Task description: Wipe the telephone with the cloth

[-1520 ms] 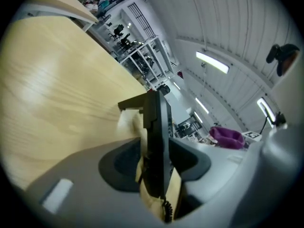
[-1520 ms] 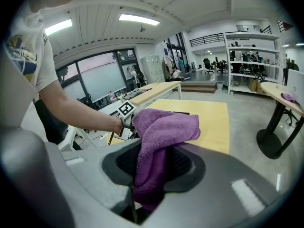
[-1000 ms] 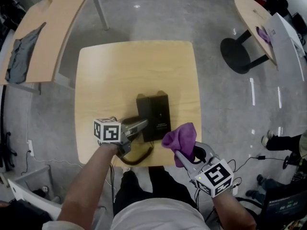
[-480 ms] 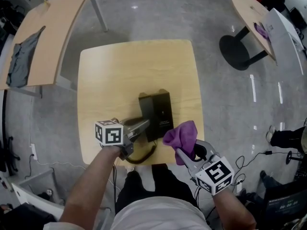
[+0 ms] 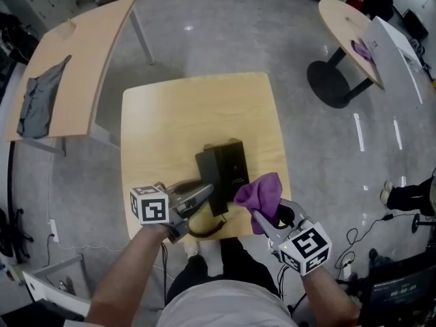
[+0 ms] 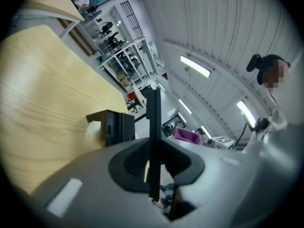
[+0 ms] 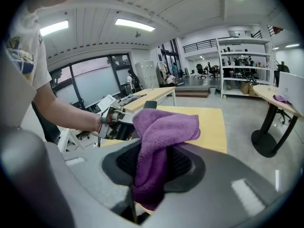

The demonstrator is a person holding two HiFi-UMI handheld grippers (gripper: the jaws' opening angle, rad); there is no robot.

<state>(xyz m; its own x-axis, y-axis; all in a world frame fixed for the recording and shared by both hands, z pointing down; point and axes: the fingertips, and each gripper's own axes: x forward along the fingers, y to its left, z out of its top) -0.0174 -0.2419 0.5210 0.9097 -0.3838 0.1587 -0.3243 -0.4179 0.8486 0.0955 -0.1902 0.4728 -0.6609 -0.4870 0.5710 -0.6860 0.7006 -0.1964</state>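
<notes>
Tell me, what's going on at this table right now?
A person holds two grippers over a light wooden table. The right gripper has its jaws clamped on a purple cloth. The left gripper has just been closing its jaws on a thin black piece beside the black box-shaped telephone. Cloth contact is unclear.

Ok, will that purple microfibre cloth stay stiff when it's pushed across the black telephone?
Probably not: the purple microfibre cloth folds and droops over the right gripper, whose jaws pinch it, so it looks floppy. Likely light, since the loose bunch holds itself up. Its nubby weave may drag on the black telephone rather than slide.
</notes>
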